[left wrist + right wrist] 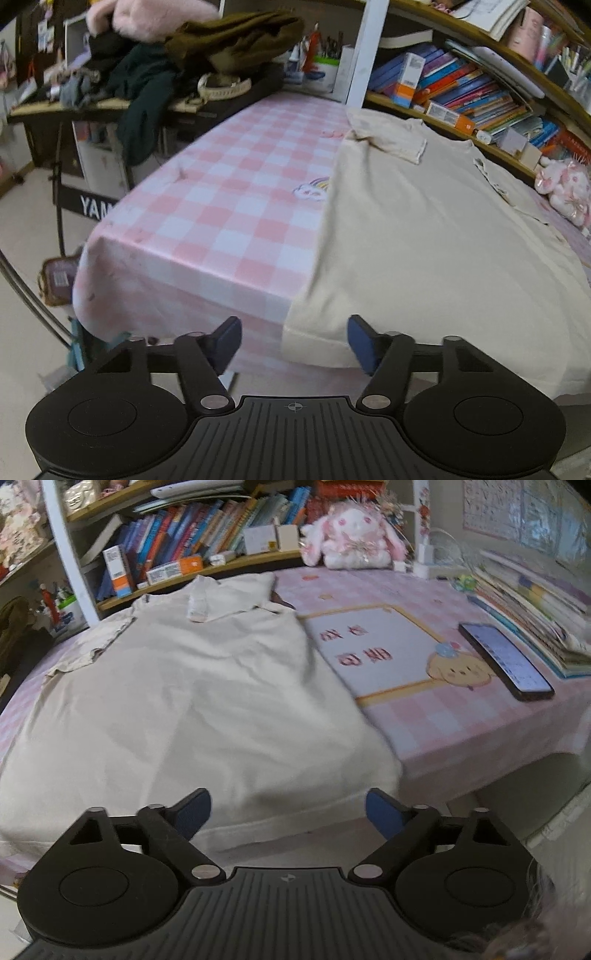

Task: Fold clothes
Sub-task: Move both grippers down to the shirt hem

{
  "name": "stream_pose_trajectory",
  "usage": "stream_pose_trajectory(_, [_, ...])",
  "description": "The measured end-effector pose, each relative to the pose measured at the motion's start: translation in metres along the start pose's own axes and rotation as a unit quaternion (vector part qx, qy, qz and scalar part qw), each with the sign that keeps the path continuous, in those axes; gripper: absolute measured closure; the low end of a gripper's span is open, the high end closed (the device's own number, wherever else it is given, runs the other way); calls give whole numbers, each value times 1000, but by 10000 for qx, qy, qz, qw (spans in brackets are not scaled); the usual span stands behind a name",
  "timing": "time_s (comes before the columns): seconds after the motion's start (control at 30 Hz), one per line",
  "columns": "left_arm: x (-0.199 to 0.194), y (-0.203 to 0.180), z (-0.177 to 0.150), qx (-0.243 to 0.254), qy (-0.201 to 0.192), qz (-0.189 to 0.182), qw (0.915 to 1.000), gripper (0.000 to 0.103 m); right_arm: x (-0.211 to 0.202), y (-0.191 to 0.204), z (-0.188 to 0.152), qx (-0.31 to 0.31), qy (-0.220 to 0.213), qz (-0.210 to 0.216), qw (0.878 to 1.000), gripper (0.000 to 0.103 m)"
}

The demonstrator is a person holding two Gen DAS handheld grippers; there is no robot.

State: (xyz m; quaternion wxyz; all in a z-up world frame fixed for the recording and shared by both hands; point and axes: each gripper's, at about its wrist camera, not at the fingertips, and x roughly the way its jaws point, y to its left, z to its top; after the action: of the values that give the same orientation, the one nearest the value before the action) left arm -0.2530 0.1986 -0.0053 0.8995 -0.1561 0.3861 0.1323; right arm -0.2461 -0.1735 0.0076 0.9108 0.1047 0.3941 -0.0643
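A cream T-shirt [424, 221] lies flat on the table with the pink checked cloth [203, 221], both sleeves folded inward. Its hem hangs over the near table edge. My left gripper [295, 345] is open at the shirt's near left hem corner, which shows between the blue pads [225, 343] without touching them. In the right wrist view the same shirt [184, 701] fills the left half of the table [443, 731]. My right gripper [290, 814] stands open in front of the near right part of the hem, pads apart from the fabric.
A phone [506, 661] and stacked books [535, 609] lie at the table's right. A printed mat [384, 653] sits beside the shirt. A plush rabbit [351, 535] and a bookshelf [461, 92] line the back. A clothes pile [166, 62] sits left.
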Motion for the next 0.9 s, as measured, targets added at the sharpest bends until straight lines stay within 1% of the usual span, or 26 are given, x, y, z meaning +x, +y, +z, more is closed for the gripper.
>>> stream_pose_trajectory(0.07, [8,4,2,37,135,-228,9996,47,2,-11,-1,120,98,-21,9999,32])
stream_pose_trajectory(0.13, [17,6,5,145,220,-401,9988,47,4,-22,0,233,170,-34,9996,38])
stream_pose_trajectory(0.23, [27,12,10,232,336,-672,9969,47,5,-43,4,294,268,112,9991,38])
stream_pose_trajectory(0.37, [41,24,20,242,547,-1275,9900,45,13,-69,20,163,619,497,9967,38])
stream_pose_trajectory(0.43, [47,33,21,85,698,-1528,9857,44,20,-81,30,108,830,672,9942,39])
stream_pose_trajectory(0.5, [52,39,22,-113,774,-1706,9822,44,29,-90,36,86,1057,799,9911,39])
stream_pose_trajectory(0.57, [53,40,21,-257,787,-1763,9809,44,39,-97,41,75,1262,893,9880,47])
stream_pose_trajectory(0.6, [53,40,20,-320,775,-1769,9806,45,43,-99,44,79,1336,915,9868,49])
stream_pose_trajectory(0.63, [53,39,20,-382,763,-1776,9804,50,46,-101,45,76,1395,970,9854,53])
stream_pose_trajectory(0.67, [52,38,19,-445,751,-1782,9801,55,46,-101,46,63,1438,1050,9840,60])
stream_pose_trajectory(0.7, [50,37,19,-469,734,-1815,9795,70,46,-101,47,50,1482,1129,9825,64])
stream_pose_trajectory(0.73, [46,34,19,-433,717,-1808,9800,81,47,-101,49,37,1525,1209,9809,80])
stream_pose_trajectory(0.77, [43,31,20,-379,702,-1779,9808,90,47,-101,50,24,1568,1288,9792,96])
stream_pose_trajectory(0.83, [31,23,23,-205,619,-1665,9839,92,44,-99,52,-63,1621,1436,9762,97])
stream_pose_trajectory(0.9, [22,16,26,-57,572,-1580,9858,92,30,-95,56,-198,1533,1641,9743,97])
